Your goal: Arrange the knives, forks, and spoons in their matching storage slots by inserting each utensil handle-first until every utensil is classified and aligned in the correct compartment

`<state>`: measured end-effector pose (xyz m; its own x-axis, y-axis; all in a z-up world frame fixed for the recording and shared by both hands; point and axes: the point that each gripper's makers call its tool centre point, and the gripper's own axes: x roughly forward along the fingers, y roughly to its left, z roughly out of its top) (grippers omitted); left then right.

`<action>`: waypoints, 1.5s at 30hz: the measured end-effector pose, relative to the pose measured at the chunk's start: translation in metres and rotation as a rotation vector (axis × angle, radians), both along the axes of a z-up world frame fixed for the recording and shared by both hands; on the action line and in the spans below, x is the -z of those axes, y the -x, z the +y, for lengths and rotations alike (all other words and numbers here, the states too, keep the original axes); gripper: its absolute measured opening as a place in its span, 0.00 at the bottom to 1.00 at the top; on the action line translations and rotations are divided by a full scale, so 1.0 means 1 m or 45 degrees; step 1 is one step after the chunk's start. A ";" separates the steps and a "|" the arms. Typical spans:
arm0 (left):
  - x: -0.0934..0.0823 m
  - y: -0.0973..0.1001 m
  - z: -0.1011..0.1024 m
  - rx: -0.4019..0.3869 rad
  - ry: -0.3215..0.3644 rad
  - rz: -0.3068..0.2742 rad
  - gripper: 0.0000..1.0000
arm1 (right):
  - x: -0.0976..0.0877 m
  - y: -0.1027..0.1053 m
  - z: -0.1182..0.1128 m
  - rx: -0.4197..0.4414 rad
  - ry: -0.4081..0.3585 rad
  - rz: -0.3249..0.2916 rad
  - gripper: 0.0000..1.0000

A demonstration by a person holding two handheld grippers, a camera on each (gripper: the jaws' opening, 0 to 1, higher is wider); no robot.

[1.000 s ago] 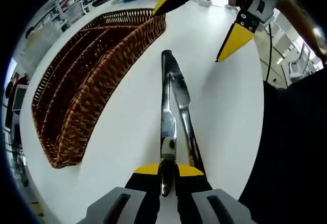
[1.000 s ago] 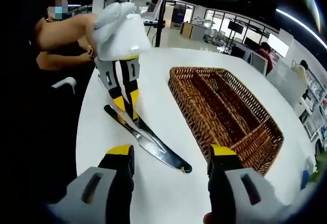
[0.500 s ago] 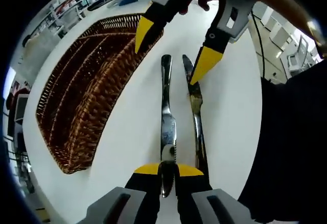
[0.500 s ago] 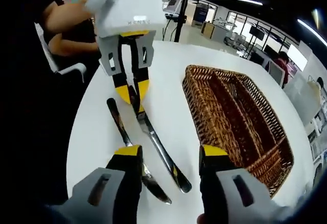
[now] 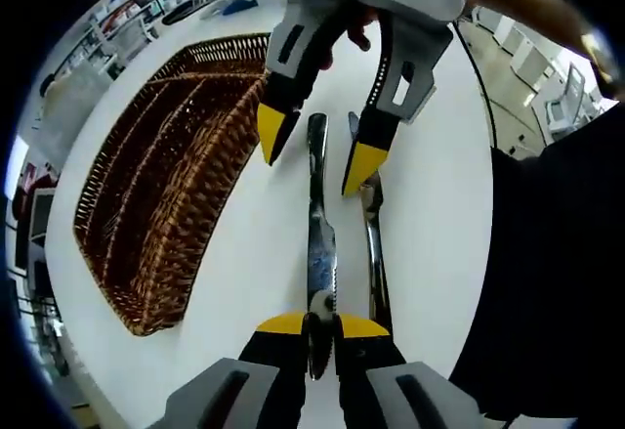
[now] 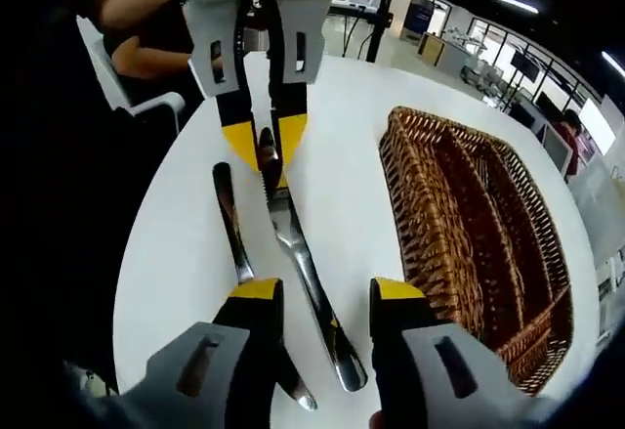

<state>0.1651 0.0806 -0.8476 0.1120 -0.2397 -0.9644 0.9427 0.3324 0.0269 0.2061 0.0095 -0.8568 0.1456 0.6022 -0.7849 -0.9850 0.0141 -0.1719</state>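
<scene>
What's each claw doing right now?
Left claw: shut on the serrated knife blade.
Right claw: open, jaws either side of that knife's handle, gripping nothing.

Two knives [image 5: 319, 243] [image 5: 372, 243] lie on the table beside one wicker basket [image 5: 161, 185].

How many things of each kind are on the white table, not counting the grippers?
Knives: 2, one held by the left gripper at, one lying beside it
Wicker baskets: 1
Total: 3, under the open right gripper
</scene>
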 end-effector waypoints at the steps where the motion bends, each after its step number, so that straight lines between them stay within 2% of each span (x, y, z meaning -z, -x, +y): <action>1: -0.001 0.000 0.000 0.002 0.000 -0.001 0.09 | 0.000 0.000 0.001 -0.006 0.000 -0.007 0.31; 4: -0.004 0.000 0.000 0.007 0.001 -0.010 0.09 | 0.000 -0.002 0.004 -0.102 0.030 -0.104 0.22; 7: -0.006 -0.001 0.000 0.011 0.001 -0.016 0.09 | 0.000 0.001 0.007 -0.117 0.013 -0.092 0.20; 14: -0.010 0.000 -0.002 0.028 0.002 -0.022 0.09 | 0.006 0.008 0.008 -0.178 0.042 -0.095 0.18; 21: -0.014 0.000 -0.004 0.034 0.014 -0.034 0.09 | 0.010 0.011 0.008 -0.230 0.053 -0.123 0.08; 32: -0.015 0.000 -0.004 0.036 0.009 -0.042 0.09 | 0.010 0.011 0.009 -0.329 0.078 -0.253 0.06; 41: -0.013 0.002 -0.006 0.056 0.024 -0.044 0.10 | 0.010 0.012 0.008 -0.328 0.074 -0.252 0.04; 45: -0.014 -0.002 -0.004 0.057 0.040 -0.088 0.19 | 0.010 0.014 0.008 -0.323 0.073 -0.242 0.04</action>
<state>0.1671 0.0761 -0.8331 0.1663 -0.2762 -0.9466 0.9529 0.2920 0.0822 0.1924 0.0175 -0.8672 0.1441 0.5938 -0.7916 -0.9059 -0.2427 -0.3470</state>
